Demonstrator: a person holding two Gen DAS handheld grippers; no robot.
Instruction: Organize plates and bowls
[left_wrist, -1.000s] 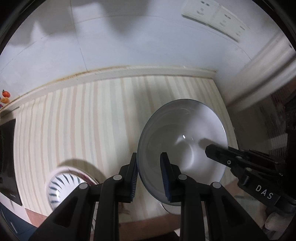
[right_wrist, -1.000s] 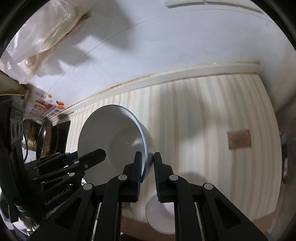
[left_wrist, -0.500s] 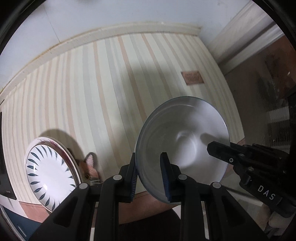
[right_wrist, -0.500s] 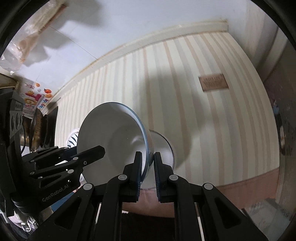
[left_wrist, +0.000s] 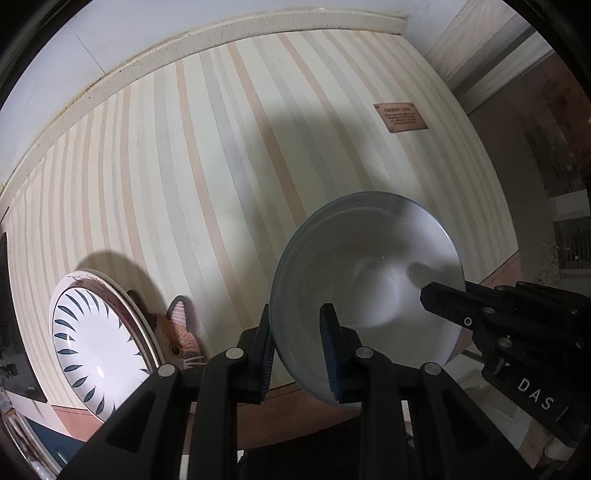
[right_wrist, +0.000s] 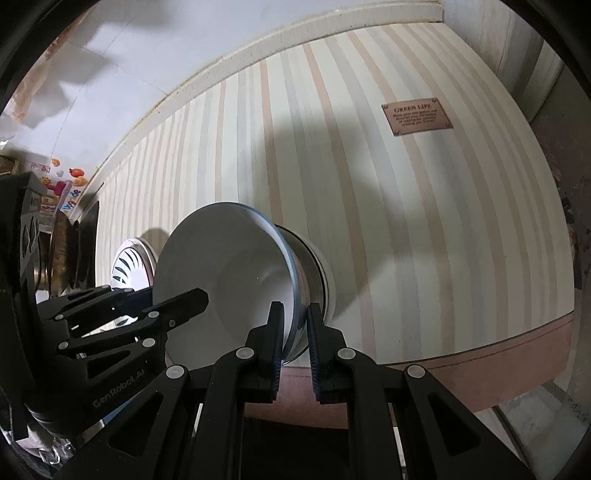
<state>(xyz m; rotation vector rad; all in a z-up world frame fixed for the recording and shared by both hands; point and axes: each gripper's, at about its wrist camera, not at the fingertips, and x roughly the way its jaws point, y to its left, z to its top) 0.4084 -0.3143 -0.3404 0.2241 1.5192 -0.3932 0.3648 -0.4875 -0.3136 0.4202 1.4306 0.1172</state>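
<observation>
Honestly, sketchy two-gripper carry. Left gripper (left_wrist: 297, 347) and right gripper (right_wrist: 295, 345) both clenched on opposite rim edges of pale bowl (left_wrist: 369, 280), held over second bowl (right_wrist: 321, 273) on striped mat (right_wrist: 406, 206). Risk: thin rim pinch slips, bowl clanks down crooked. Patterned plate (left_wrist: 96, 343) sits nearby. Readable: "DAS", "GenRobot.AI", mat tag (right_wrist: 417, 116) "GREEN LIFE".

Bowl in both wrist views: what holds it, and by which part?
The grey-white bowl is held by both grippers at its rim: the left gripper clamps one side, the right gripper the opposite side.
</observation>
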